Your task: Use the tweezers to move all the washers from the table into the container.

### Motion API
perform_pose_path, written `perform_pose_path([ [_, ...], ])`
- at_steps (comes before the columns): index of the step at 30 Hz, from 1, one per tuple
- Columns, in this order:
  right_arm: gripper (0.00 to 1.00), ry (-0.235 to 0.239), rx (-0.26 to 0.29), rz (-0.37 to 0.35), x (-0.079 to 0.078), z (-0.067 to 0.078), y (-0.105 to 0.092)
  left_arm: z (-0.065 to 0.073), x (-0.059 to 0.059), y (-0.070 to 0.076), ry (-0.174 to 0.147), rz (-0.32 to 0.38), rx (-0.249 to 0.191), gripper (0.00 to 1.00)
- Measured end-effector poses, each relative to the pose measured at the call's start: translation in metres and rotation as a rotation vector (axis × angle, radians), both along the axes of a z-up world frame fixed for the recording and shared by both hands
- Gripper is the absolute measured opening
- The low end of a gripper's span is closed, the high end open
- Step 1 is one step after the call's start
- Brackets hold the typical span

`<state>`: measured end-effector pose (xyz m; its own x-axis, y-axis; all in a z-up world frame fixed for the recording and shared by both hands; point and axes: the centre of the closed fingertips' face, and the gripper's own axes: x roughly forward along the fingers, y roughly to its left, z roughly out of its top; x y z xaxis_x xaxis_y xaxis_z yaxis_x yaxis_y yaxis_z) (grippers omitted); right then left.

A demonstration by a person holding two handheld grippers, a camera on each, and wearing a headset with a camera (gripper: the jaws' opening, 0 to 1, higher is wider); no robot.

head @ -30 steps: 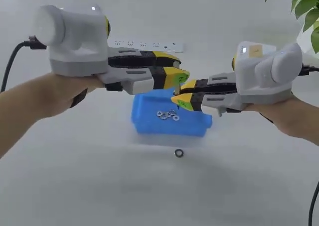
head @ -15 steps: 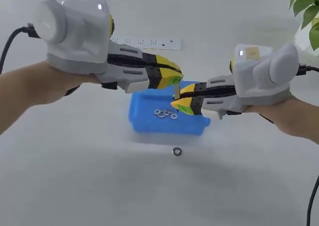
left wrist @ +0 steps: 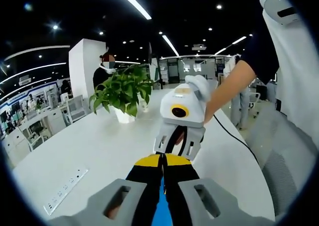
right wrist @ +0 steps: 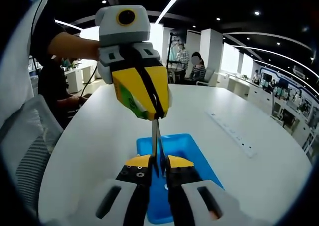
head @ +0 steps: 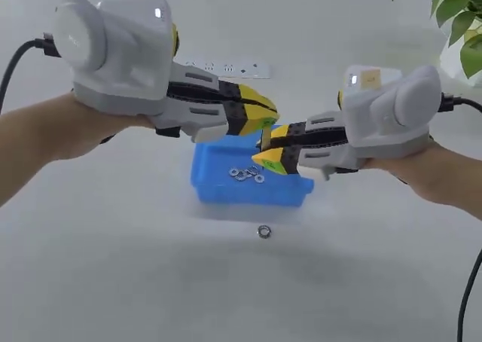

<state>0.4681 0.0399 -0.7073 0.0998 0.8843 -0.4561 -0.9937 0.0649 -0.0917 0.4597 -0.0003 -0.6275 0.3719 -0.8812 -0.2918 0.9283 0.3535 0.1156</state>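
A blue container point(head: 218, 185) sits mid-table and holds several washers point(head: 246, 175). One washer point(head: 263, 231) lies on the white table just in front of it. The thin metal tweezers point(head: 264, 137) stand upright above the container. My left gripper point(head: 269, 120) is shut on their upper end and my right gripper point(head: 260, 158) on their lower end. In the right gripper view the tweezers point(right wrist: 155, 136) run from the left gripper point(right wrist: 157, 115) down into my right gripper point(right wrist: 158, 162), over the container point(right wrist: 187, 151). In the left gripper view my left gripper point(left wrist: 163, 160) is shut and faces the right gripper point(left wrist: 173, 139).
A white power strip point(head: 226, 69) lies behind the container. A potted plant point(head: 452, 14) stands at the table's far right. Black cables trail from both grippers. The table in front of the loose washer is bare. People stand in the background.
The head camera has shifted a little. Both grippers have stayed together on the tweezers above the container, drifting slightly left.
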Motion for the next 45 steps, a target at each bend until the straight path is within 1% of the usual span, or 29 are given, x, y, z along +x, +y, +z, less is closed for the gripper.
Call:
perform_pose_path([
  [1,0.12,-0.004,-0.002,-0.002,0.001,0.0,0.0,0.0,0.0,0.0,-0.003,0.001,0.002,0.04],
  [6,0.15,0.005,-0.012,-0.028,0.003,0.001,-0.002,0.002,0.003,-0.001,-0.026,0.005,0.017,0.04],
  [10,0.24,0.012,-0.015,-0.041,0.004,0.0,-0.003,0.004,0.008,0.003,-0.041,0.019,0.019,0.04],
  [12,0.28,0.0,-0.016,-0.046,0.004,0.002,-0.006,0.006,0.009,0.006,-0.046,0.023,0.022,0.04],
  [14,0.35,-0.004,-0.015,-0.062,0.004,0.005,-0.01,0.009,0.009,0.006,-0.051,0.027,0.018,0.04],
  [17,0.44,-0.006,0.003,-0.08,0.002,0.01,-0.018,0.012,0.007,0.008,-0.062,0.028,0.016,0.04],
  [19,0.49,-0.015,0.006,-0.103,0.0,0.01,-0.025,0.012,0.004,0.007,-0.062,0.028,0.015,0.04],
  [22,0.62,-0.054,-0.01,-0.156,-0.001,0.008,-0.038,0.008,0.0,0.006,-0.062,0.03,0.017,0.04],
  [23,0.66,-0.052,-0.008,-0.163,-0.003,0.009,-0.04,0.008,-0.002,0.005,-0.064,0.031,0.015,0.04],
  [25,0.69,-0.06,0.002,-0.168,-0.009,0.012,-0.047,0.009,-0.005,0.004,-0.071,0.033,0.009,0.04],
  [28,0.69,-0.057,0.01,-0.168,-0.018,0.014,-0.054,0.016,-0.011,0.0,-0.077,0.041,-0.018,0.04],
  [30,0.71,-0.053,0.012,-0.168,-0.025,0.014,-0.06,0.018,-0.016,-0.003,-0.081,0.041,-0.028,0.04],
  [33,0.76,-0.057,0.026,-0.172,-0.033,0.014,-0.067,0.018,-0.023,-0.008,-0.078,0.042,-0.039,0.04],
  [35,0.81,-0.034,0.024,-0.169,-0.042,0.008,-0.07,0.015,-0.027,-0.01,-0.07,0.039,-0.036,0.04],
  [37,0.84,-0.024,0.021,-0.165,-0.047,0.005,-0.072,0.014,-0.03,-0.01,-0.068,0.04,-0.035,0.04],
  [38,0.86,-0.016,0.016,-0.161,-0.05,0.002,-0.073,0.014,-0.031,-0.01,-0.067,0.038,-0.041,0.04],
  [39,0.87,-0.011,0.012,-0.16,-0.053,0.0,-0.073,0.016,-0.036,-0.011,-0.07,0.033,-0.054,0.04],
  [42,0.92,0.017,0.021,-0.144,-0.063,-0.002,-0.075,0.018,-0.043,-0.014,-0.071,0.029,-0.069,0.04],
  [45,0.97,0.033,0.025,-0.127,-0.071,-0.002,-0.076,0.018,-0.049,-0.016,-0.076,0.023,-0.062,0.04],
])
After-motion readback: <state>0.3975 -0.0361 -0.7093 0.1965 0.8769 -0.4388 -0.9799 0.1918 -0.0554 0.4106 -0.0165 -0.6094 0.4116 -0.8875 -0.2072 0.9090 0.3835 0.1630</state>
